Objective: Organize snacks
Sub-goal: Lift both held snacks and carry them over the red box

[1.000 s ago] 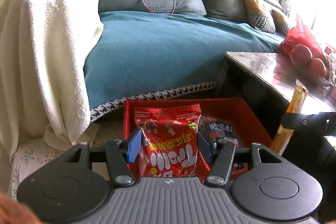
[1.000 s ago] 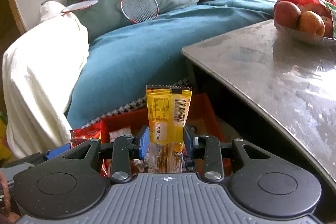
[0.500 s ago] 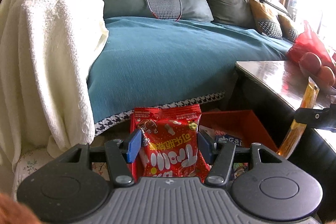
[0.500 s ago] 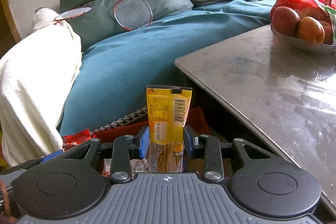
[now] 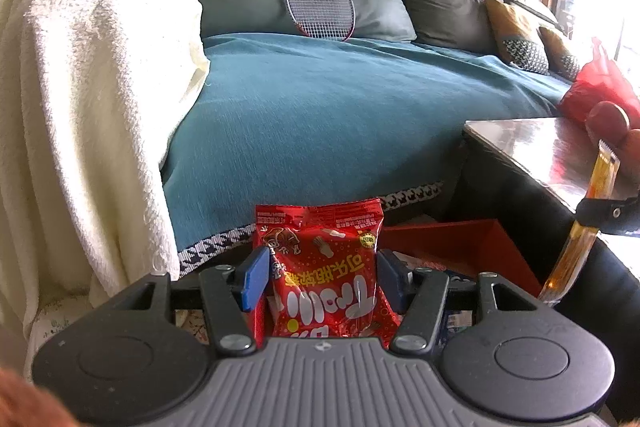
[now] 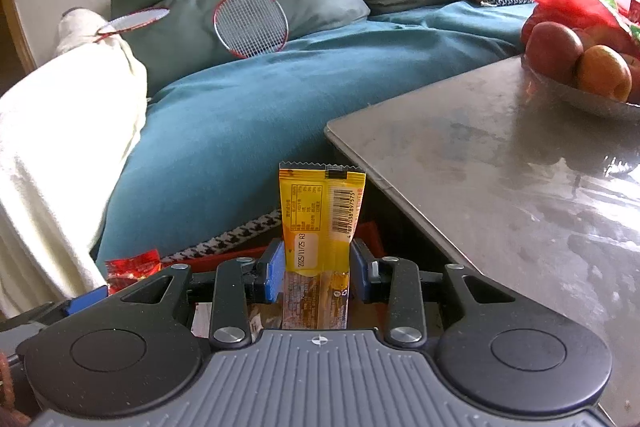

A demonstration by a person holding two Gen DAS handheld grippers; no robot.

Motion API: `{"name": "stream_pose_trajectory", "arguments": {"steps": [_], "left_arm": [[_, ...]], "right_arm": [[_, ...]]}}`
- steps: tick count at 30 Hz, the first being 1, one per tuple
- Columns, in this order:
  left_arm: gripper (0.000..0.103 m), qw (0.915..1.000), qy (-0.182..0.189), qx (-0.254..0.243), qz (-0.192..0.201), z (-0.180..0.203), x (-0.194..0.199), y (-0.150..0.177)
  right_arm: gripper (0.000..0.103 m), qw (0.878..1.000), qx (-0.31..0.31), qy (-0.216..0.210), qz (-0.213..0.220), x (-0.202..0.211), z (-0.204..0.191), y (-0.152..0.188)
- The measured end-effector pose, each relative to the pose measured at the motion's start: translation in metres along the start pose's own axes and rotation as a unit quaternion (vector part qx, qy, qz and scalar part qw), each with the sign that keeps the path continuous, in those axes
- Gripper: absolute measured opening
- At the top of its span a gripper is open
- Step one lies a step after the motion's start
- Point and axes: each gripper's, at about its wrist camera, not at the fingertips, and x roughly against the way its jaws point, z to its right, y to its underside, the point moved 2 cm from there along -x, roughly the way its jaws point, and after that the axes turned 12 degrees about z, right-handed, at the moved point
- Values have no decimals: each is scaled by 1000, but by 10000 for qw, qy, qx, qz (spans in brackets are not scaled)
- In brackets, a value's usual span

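Both grippers have drifted sideways: red box now sits lower and farther right behind the left gripper, and the table edge has swung closer to the right gripper. Sofa fills the background ahead of both; white blanket to the left. Table lies right of the right gripper, fruit bowl at its far end. Left gripper clenched on red bag, upright between pads, above the box's near left corner. Right gripper clamped on yellow bar, upright.
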Motion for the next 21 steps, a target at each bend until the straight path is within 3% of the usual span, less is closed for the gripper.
{"name": "stream_pose_trajectory", "arguments": {"steps": [21], "left_arm": [[51,9996,-97,-118,-254,4,-29,9]], "right_arm": [[43,9987,125,-73,-484,-38,0,17]]}}
